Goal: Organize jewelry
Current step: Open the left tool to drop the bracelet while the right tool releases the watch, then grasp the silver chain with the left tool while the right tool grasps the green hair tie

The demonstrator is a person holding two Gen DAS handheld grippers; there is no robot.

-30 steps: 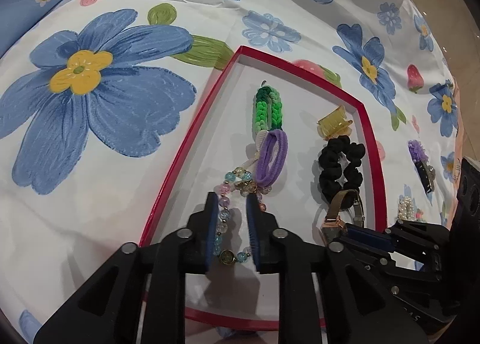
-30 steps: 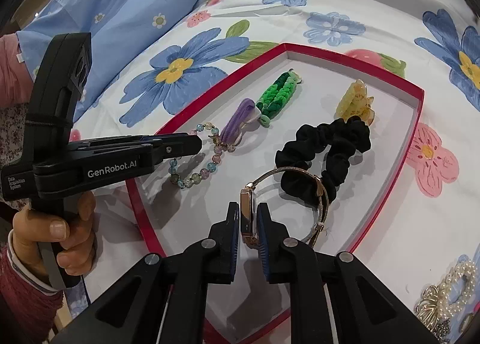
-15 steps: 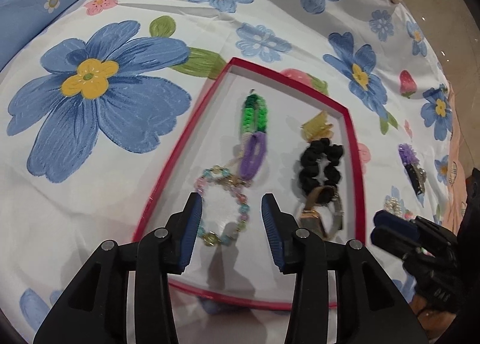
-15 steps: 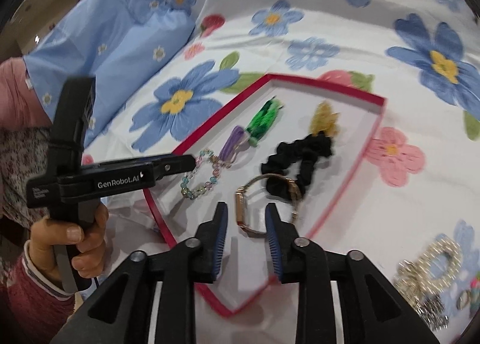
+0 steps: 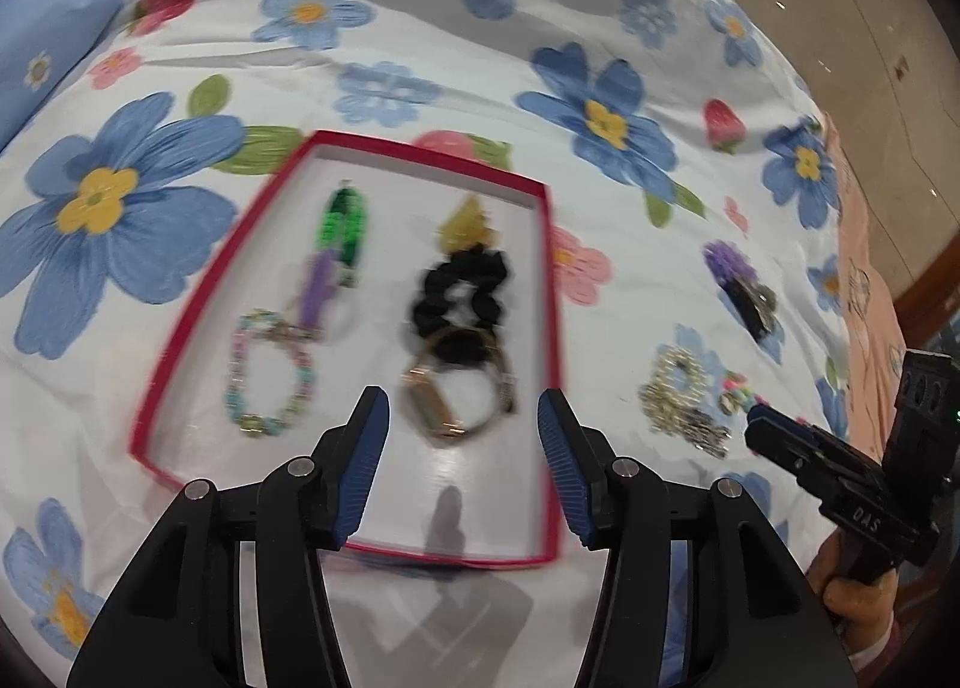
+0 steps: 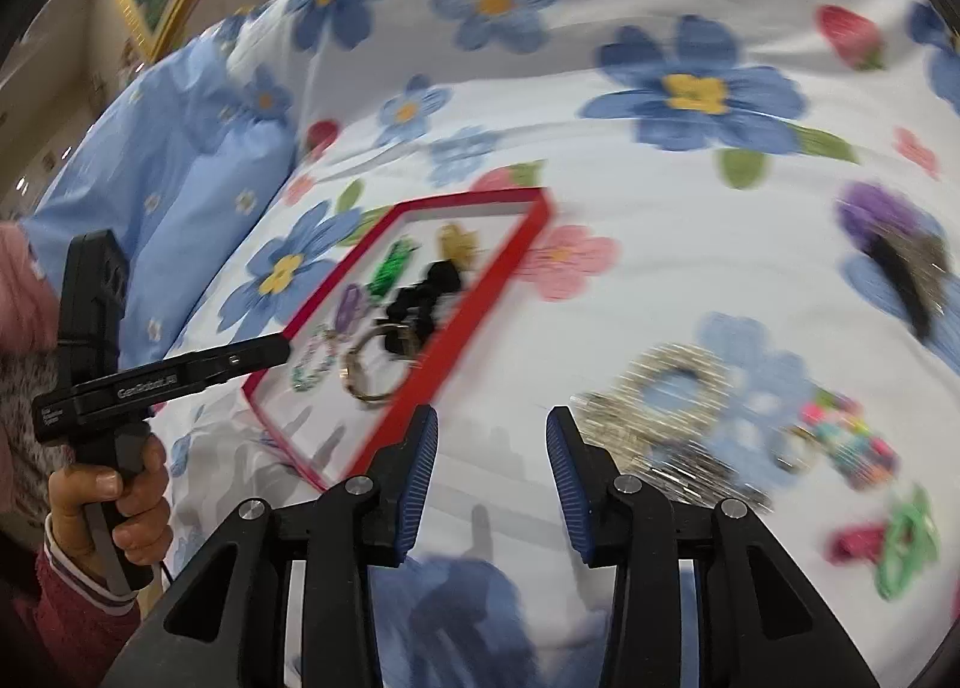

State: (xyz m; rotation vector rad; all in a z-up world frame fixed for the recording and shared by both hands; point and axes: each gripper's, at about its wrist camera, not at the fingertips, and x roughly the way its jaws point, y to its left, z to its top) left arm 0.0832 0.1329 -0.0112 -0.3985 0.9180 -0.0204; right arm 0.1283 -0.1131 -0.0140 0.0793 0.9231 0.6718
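Two grippers opening, empty, left gripper (image 5: 462, 442) above red tray (image 5: 180, 340), right gripper (image 6: 489, 463)

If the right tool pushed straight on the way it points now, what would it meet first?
Probably bare flowered bedsheet: nothing lies between the right tool, whose jaws are opening. The red tray sits just left of that line, the pearl bracelet just right. Blur makes depth unclear.
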